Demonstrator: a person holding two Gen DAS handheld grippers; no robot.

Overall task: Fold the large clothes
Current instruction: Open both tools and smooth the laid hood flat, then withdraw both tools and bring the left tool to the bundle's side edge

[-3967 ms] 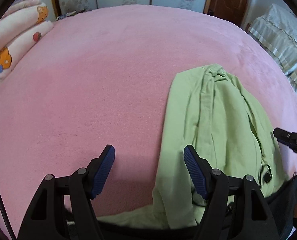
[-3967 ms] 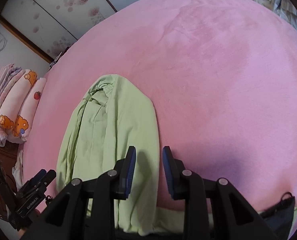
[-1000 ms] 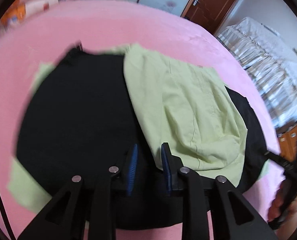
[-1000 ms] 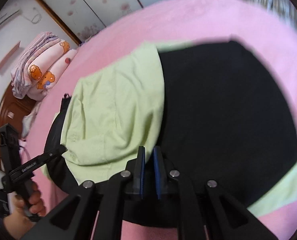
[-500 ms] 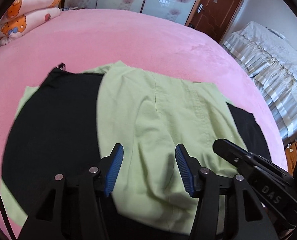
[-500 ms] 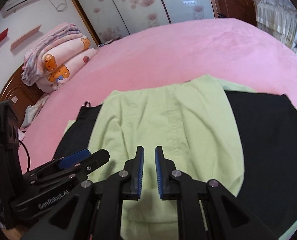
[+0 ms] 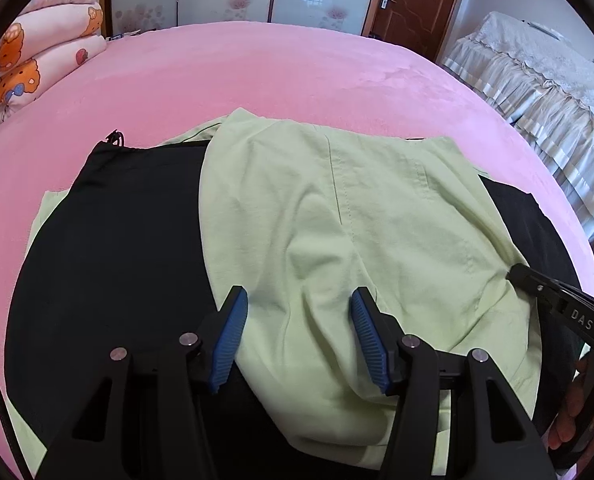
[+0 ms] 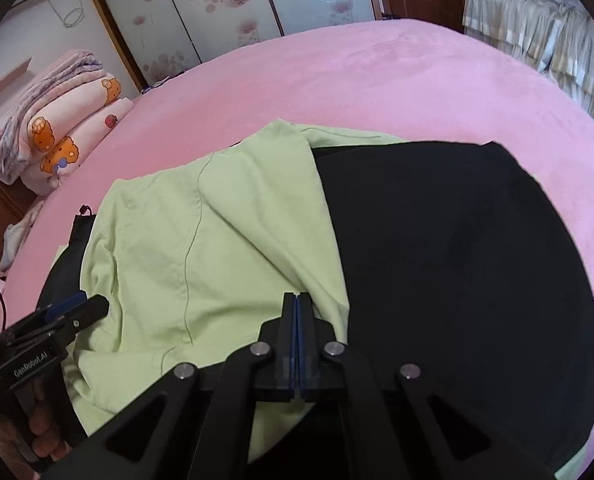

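A large garment lies on the pink bed (image 7: 257, 72). Its light green part (image 7: 337, 200) is folded over the black part (image 7: 117, 240). My left gripper (image 7: 299, 300) hovers open just above the near end of the green fold, and its blue pads (image 7: 233, 324) touch no cloth. In the right wrist view the green fold (image 8: 177, 240) lies to the left and the black part (image 8: 457, 260) to the right. My right gripper (image 8: 297, 296) is shut over the green fold's right edge, with no cloth showing between its pads. Each gripper shows at the edge of the other's view.
Folded blankets with cartoon prints (image 7: 29, 68) are stacked at the bed's far left. A second bed with a white ruffled cover (image 7: 537, 80) stands to the right. Sliding doors with flower prints (image 8: 217, 12) and a brown door (image 7: 409, 0) line the far wall.
The left jaws have opened and let the cloth go. The green fold now lies flat over the black part. The right jaws have closed fully, and both grippers have sunk a little.
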